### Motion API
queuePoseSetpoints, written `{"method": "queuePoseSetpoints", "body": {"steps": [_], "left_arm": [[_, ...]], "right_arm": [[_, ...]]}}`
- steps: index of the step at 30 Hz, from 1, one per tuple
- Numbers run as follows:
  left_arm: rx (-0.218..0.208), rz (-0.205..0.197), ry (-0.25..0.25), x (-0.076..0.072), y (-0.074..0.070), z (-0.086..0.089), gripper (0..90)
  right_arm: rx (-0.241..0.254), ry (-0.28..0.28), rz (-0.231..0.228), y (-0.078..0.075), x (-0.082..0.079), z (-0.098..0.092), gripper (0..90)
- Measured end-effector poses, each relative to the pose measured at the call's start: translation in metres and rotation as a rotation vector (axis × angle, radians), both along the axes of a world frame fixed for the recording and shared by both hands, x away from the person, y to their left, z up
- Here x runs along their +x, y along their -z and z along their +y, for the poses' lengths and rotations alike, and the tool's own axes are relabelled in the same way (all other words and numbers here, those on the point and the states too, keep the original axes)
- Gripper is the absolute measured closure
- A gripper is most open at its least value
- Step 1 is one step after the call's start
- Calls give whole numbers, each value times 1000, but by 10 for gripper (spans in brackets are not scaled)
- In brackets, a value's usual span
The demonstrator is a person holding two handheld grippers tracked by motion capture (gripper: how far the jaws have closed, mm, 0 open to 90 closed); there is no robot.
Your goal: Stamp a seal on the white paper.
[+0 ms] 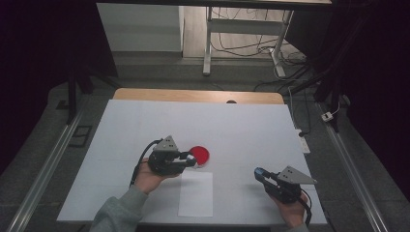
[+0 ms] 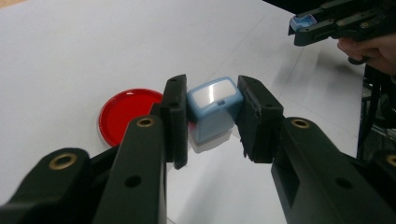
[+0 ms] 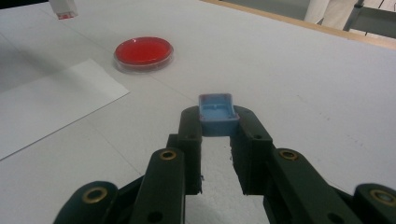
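My left gripper (image 2: 213, 122) is shut on a blue stamp (image 2: 214, 108) with a white label on its top, held just above the table. In the high view the left gripper (image 1: 191, 159) points right, its tips at the edge of a round red dish (image 1: 200, 154). That red dish (image 2: 122, 115) lies just beyond the left jaw. My right gripper (image 3: 216, 128) is shut on a small blue cap (image 3: 216, 113), hollow side up. It sits near the table's front right, with the right gripper (image 1: 259, 173) pointing left. The red dish (image 3: 144, 51) lies farther off.
A white sheet of paper (image 1: 196, 194) lies near the front edge of the white table (image 1: 241, 125), between the two hands. A wooden strip runs along the table's far edge. Desk legs and cables stand on the floor beyond.
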State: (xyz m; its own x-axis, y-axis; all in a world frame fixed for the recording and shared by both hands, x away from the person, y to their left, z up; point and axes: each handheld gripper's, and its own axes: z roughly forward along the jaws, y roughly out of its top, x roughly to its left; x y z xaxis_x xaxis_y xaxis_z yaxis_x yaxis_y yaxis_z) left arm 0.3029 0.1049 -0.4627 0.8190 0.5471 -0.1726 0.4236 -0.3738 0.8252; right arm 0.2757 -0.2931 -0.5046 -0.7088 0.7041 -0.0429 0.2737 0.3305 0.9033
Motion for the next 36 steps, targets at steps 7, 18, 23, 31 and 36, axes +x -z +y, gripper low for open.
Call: {"method": "queuePoseSetpoints", "body": {"steps": [7,18,23,31,36], "left_arm": [[4,7,19,-4,4,0,656],[8,23,36,-9,11,-1,655],[14,31,45,-10,15,-3,655],[23,46,70,-15,21,-9,655],[33,59,82,-18,25,-11,655]], "right_arm": [[-2,4,-3,0,0,1,737],[-2,4,-2,0,0,1,737],[-1,-1,-1,0,0,1,737],[-2,-2,-1,0,0,1,737],[-2,-1,-1,0,0,1,737]]}}
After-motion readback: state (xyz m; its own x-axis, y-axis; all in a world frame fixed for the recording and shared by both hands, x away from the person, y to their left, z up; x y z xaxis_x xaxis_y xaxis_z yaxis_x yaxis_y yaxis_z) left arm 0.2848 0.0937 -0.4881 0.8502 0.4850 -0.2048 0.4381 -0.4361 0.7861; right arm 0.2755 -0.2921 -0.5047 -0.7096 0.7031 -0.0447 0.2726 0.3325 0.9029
